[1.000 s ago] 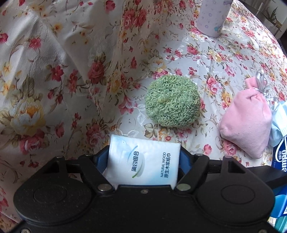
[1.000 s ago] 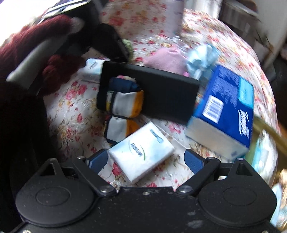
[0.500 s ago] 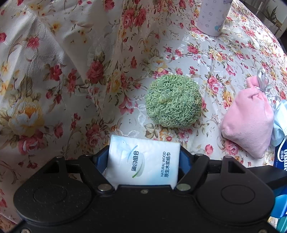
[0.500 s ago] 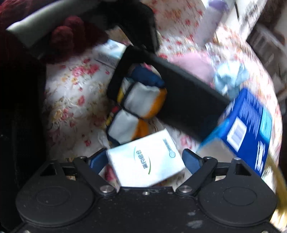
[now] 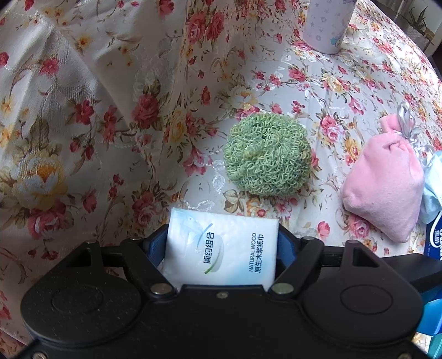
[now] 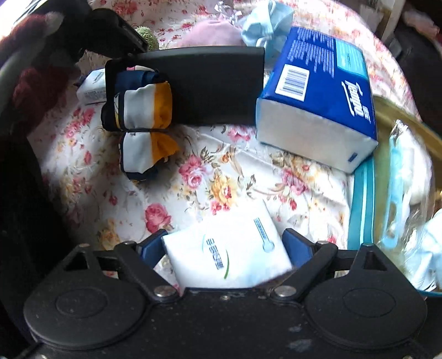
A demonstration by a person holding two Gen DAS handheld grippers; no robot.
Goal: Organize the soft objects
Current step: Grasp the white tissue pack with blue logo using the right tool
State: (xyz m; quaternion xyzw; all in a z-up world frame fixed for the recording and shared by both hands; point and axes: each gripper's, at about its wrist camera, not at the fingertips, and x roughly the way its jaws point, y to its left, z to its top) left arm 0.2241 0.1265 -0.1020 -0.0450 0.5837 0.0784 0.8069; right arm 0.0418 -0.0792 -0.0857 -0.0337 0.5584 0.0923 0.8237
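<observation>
A white tissue pack (image 5: 221, 248) lies flat on the floral tablecloth between the blue fingers of my left gripper (image 5: 221, 237). Its jaws are opening and the pads stand right at the pack's edges. Beyond it sit a green loop scrubber ball (image 5: 266, 154) and a pink pouch (image 5: 384, 187). In the right wrist view a second white tissue pack (image 6: 229, 243) lies skewed between the fingers of my right gripper (image 6: 222, 240). Those jaws are opening wide, with small gaps at the pads.
A black tray (image 6: 210, 85) holds a rolled navy, white and orange cloth (image 6: 146, 107); a second roll (image 6: 143, 154) lies just outside it. A big blue tissue pack (image 6: 326, 91) leans at the right, by a gold-rimmed container (image 6: 400, 116). A patterned cup (image 5: 326, 24) stands far back.
The right wrist view has rolled and shifted, and the tray and blue pack now sit level across the top. The white pack stays between the right fingers. The left view is almost unchanged.
</observation>
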